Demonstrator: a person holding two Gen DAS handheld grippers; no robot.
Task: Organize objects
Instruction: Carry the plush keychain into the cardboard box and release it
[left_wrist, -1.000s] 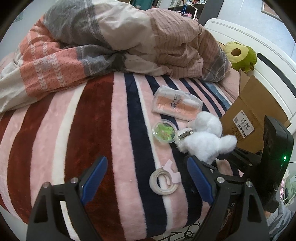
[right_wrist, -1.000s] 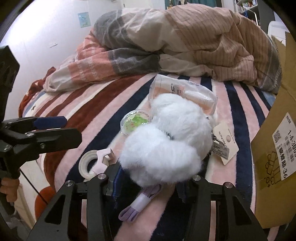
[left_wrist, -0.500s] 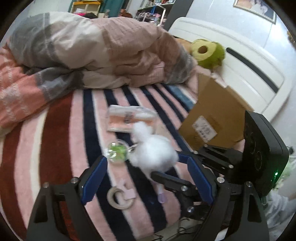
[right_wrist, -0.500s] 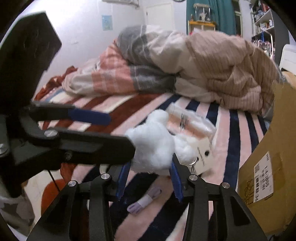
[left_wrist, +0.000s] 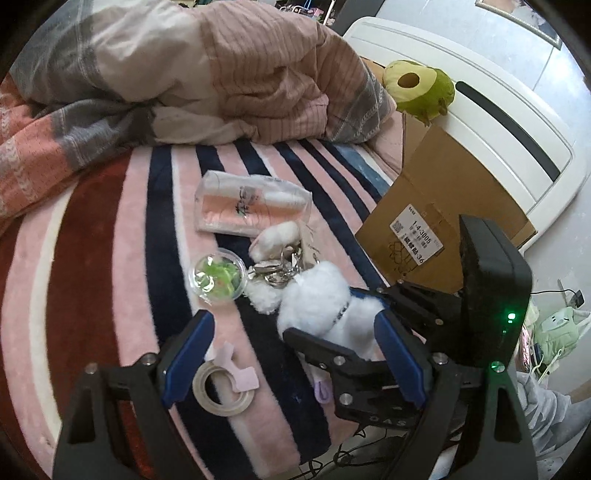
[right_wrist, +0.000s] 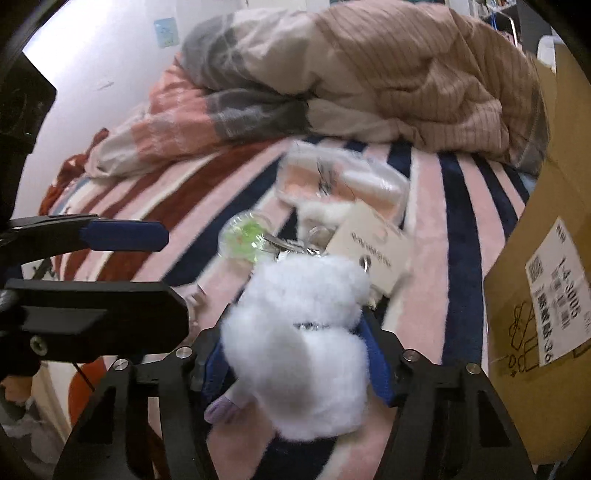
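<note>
Soft even indoor light, faint shadows, heavy fisheye bending, black corners, right view motion-blurred

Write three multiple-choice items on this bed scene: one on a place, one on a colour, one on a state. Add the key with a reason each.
1. Where does the roll of pale tape lie?
A. In the brown cardboard box
B. On the striped fleece blanket
C. On the crumpled quilt

2. What colour are the pads of the left gripper?
A. Blue
B. Red
C. Yellow

3. What is between the fingers of the right gripper?
A. Nothing
B. The clear round tub of green pieces
C. The fluffy white plush toy

Key: 1 B, the tape sits on the stripes near the left gripper. 2 A, both pads show blue. 3 C, the plush fills the gap while the jaws are opening.
</note>
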